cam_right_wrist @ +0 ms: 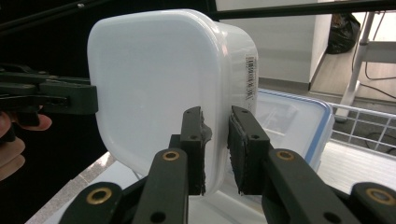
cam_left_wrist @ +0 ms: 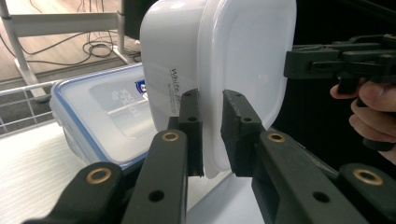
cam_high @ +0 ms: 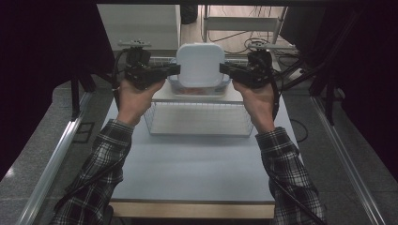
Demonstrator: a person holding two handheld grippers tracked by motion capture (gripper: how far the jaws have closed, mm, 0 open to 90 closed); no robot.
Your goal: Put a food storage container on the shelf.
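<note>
High view: above a pale worktop (cam_high: 197,164), a person in plaid sleeves holds a white lidded container (cam_high: 200,64) in the air between two hand-held tools. The left gripper (cam_high: 174,69) clamps the container's rim at 9 o'clock and the right gripper (cam_high: 224,69) clamps it at 3 o'clock. Directly beneath the container, toward 6 o'clock, sits a clear box with a blue-edged lid (cam_high: 199,90), and nearer the person stands a wire basket (cam_high: 198,119) on the worktop.

Left gripper view: the left gripper (cam_left_wrist: 212,133) has its jaws clenched on the projecting lip of the white lidded container (cam_left_wrist: 224,60), one pad on either face of the lip. The container stands on edge here, its lid facing 3 o'clock. The right gripper (cam_left_wrist: 292,63) meets the far rim at 3 o'clock, with fingers of the person's hand behind it. The clear box with a blue-edged lid (cam_left_wrist: 100,116) lies at 9 o'clock, behind and below.

Right gripper view: the right gripper (cam_right_wrist: 216,149) likewise grasps the container's lip, jaws pressed against both faces. The white lidded container (cam_right_wrist: 159,88) rises toward 12 o'clock; the left gripper (cam_right_wrist: 91,99) holds its opposite edge at 9 o'clock. The clear box with a blue-edged lid (cam_right_wrist: 299,123) rests at 3 o'clock, with the wire basket (cam_right_wrist: 369,123) beyond it.
</note>
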